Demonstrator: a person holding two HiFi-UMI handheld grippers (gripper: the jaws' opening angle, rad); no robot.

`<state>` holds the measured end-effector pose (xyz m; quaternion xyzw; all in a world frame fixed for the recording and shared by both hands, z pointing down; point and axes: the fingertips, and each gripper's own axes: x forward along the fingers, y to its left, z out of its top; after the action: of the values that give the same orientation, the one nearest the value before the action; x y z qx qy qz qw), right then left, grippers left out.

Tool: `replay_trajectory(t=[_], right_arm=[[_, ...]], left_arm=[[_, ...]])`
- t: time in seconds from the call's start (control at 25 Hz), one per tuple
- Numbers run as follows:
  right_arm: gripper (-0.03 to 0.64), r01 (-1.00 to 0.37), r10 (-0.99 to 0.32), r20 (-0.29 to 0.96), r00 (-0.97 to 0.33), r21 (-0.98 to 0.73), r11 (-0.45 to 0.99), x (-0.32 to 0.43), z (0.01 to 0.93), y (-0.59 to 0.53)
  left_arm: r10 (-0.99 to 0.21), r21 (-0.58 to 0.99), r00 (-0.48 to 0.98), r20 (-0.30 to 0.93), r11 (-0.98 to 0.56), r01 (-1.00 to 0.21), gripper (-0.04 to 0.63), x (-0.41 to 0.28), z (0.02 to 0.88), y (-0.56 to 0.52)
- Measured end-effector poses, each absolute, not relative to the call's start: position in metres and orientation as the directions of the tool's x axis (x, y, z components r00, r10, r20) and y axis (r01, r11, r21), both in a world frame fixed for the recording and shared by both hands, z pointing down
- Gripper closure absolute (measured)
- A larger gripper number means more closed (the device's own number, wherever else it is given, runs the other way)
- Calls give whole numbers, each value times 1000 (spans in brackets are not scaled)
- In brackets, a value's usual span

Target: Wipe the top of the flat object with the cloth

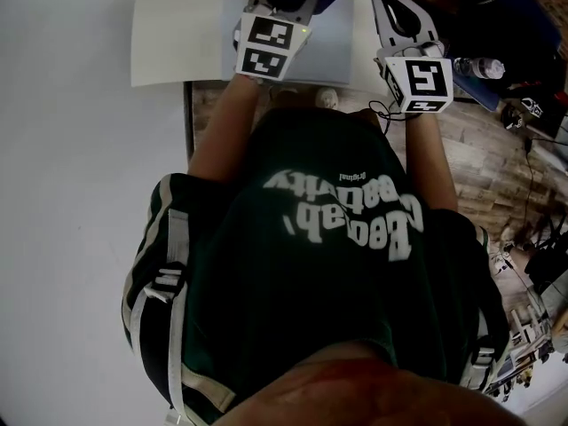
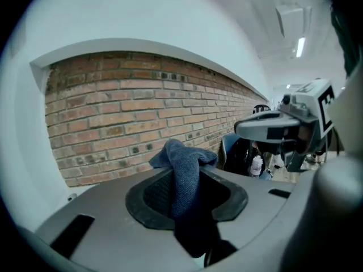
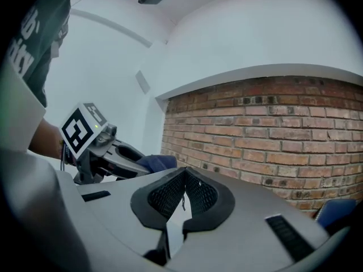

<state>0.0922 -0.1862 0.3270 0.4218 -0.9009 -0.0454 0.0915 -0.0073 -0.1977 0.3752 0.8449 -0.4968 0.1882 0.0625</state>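
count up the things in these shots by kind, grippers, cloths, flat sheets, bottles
two-jaw grippers: 2 (left gripper, right gripper)
dark blue woven cloth: 1
pale grey flat rectangular sheet: 1
clear plastic bottle: 1
total: 5

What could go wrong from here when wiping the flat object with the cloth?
1. The left gripper pinches only a narrow fold of the cloth. Rubbing might pull the cloth out.
2. Nothing seems to hold the flat object down. The right gripper is shut and empty, beside the flat object and not on it, so the object may slide.
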Motion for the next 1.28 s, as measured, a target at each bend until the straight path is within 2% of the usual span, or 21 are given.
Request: replay_trajectory(t=[0.28, 0.68, 0.96, 1.28], right_arm=[[623, -777, -793, 90, -603, 161, 609, 63, 309, -187], [623, -810, -828, 49, -559, 180, 558, -10, 282, -171], [623, -847, -867, 27, -498, 202, 493, -11, 285, -170], [623, -852, -873, 11, -488, 211, 479, -17, 285, -156]], left_arm=[[-869, -113, 424, 254, -462, -880, 485, -41, 328, -190], [-870, -188, 475, 136, -493, -849, 485, -98, 273, -171], [-863, -209, 501, 68, -504, -838, 485, -105, 265, -167], [-863, -229, 500, -68, -475, -850, 484, -114, 250, -152]])
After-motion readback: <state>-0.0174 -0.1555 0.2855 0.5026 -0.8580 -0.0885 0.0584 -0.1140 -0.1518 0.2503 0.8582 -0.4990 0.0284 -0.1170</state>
